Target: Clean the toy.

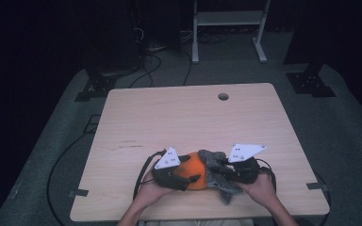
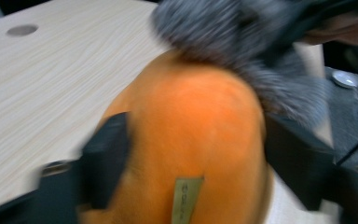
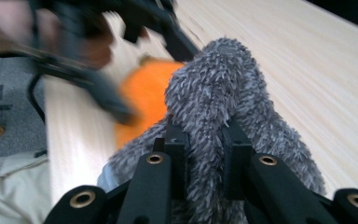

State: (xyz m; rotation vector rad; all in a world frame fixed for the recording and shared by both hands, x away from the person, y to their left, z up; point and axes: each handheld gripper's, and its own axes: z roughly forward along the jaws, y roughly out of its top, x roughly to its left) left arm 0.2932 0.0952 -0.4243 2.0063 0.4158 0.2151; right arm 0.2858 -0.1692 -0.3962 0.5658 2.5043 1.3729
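High view: my left gripper (image 1: 194,179) and right gripper (image 1: 222,165) meet at the near edge of the surface (image 1: 169,117), over an orange plush item (image 1: 194,165) joined to grey fuzzy fabric (image 1: 213,162). My right jaws are clamped on the fabric. My left jaws straddle the orange body, spread; motion blur hides any contact. A label (image 2: 185,199) is unreadable.
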